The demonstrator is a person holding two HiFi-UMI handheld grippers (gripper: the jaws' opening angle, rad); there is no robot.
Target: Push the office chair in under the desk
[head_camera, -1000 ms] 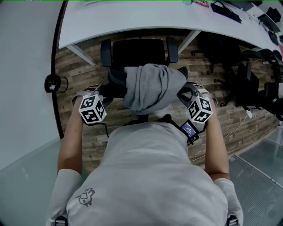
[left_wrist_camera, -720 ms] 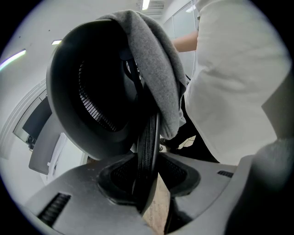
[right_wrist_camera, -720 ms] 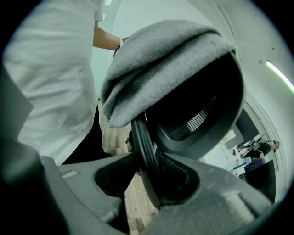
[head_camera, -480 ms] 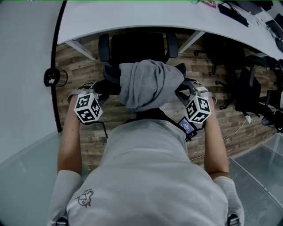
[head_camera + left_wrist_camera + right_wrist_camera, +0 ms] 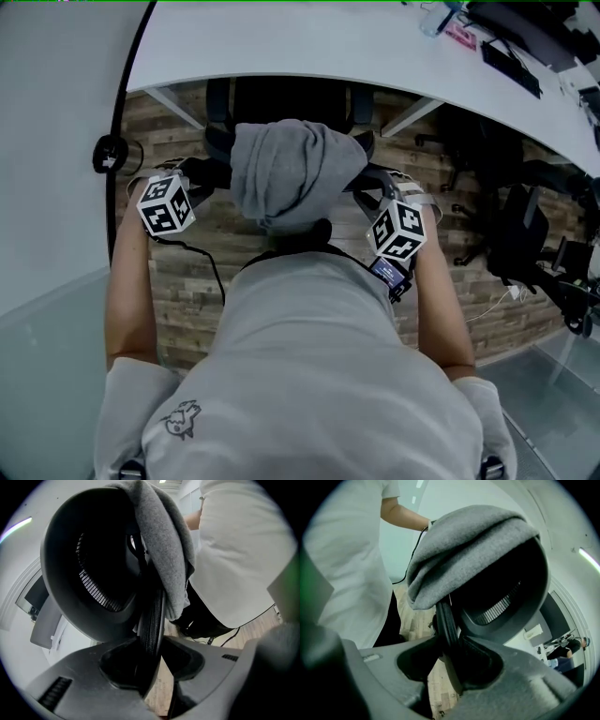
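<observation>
Two tongs clamp the office chair by its backrest rim, left tongs and just-tightened right tongs; a skewed push could jam an armrest against the tabletop.

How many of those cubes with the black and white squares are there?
2. The left cube is beside the grey cloth draped over the office chair; the right cube is on the cloth's other side. None seems hidden.

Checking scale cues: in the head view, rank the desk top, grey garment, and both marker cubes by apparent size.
1. desk top
2. grey garment
3. left marker cube and right marker cube: they look alike, so unranked.
</observation>
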